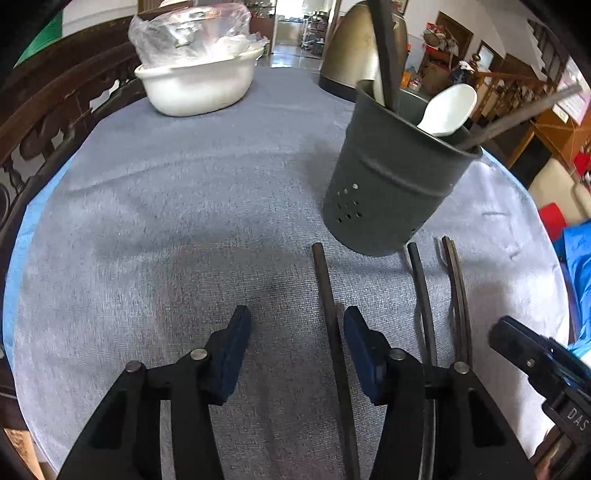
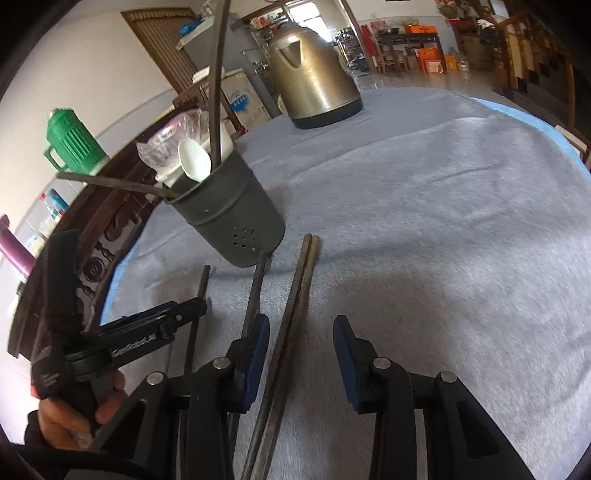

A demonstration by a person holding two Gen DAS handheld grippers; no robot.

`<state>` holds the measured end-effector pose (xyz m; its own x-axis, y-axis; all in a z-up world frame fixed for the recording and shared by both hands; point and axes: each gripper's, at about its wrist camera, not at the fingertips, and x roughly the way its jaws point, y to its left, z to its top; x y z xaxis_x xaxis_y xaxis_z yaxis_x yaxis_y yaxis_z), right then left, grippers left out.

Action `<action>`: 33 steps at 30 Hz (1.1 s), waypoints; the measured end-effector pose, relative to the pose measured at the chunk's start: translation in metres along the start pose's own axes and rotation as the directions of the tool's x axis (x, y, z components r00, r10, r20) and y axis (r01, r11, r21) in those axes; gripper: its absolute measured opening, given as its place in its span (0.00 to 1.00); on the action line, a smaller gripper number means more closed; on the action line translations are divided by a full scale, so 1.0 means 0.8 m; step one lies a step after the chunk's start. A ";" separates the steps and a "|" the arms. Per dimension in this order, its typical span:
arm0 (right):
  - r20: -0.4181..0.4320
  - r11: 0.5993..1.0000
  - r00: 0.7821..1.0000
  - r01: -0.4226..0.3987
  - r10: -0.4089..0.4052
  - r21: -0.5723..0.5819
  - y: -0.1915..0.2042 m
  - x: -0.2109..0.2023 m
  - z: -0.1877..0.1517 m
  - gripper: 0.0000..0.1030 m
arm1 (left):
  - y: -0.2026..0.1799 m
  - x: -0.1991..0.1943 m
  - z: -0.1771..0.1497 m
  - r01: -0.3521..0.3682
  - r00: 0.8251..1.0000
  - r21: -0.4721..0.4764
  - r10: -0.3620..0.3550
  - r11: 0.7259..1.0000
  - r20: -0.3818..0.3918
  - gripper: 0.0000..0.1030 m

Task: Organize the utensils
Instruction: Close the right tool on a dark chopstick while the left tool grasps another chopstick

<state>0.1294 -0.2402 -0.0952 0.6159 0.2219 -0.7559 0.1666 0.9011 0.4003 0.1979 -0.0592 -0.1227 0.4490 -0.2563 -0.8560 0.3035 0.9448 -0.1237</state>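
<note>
Both tongs gape, grasping nothing: the left gripper (image 1: 297,328) straddles one dark chopstick (image 1: 328,306), the right gripper (image 2: 301,339) a dark paired set (image 2: 295,295). Ahead stands the grey perforated metal utensil holder (image 1: 391,184); a steel kettle (image 2: 314,81) and white bowl (image 1: 195,88) occupy the tablecloth's (image 1: 184,221) far edge.

A round table (image 2: 443,206) covered in grey cloth. At its far edge stand a metal kettle (image 2: 314,81) and a white basin (image 1: 195,88) holding crumpled clear plastic bags (image 1: 192,33).
</note>
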 end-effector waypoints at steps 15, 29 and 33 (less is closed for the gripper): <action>-0.096 0.986 0.985 0.132 -0.142 -0.099 0.030 0.033 -0.003 0.20 | -0.020 0.001 -0.012 -0.009 0.999 0.066 0.006 0.998 0.040 0.11; -0.156 0.987 0.975 0.153 -0.160 -0.056 -0.004 0.015 -0.012 0.11 | 0.003 -0.022 -0.036 0.084 0.996 0.037 -0.084 0.996 -0.006 0.09; -0.197 0.992 0.973 0.125 -0.123 -0.004 -0.014 0.024 0.008 0.15 | 0.018 -0.018 -0.025 0.129 0.990 -0.027 -0.130 0.991 -0.047 0.10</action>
<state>0.1445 -0.2487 -0.1107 0.4269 0.1786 -0.8865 0.2392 0.9231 0.3012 0.1794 -0.0376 -0.1225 0.3659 -0.3671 -0.8552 0.3363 0.9090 -0.2463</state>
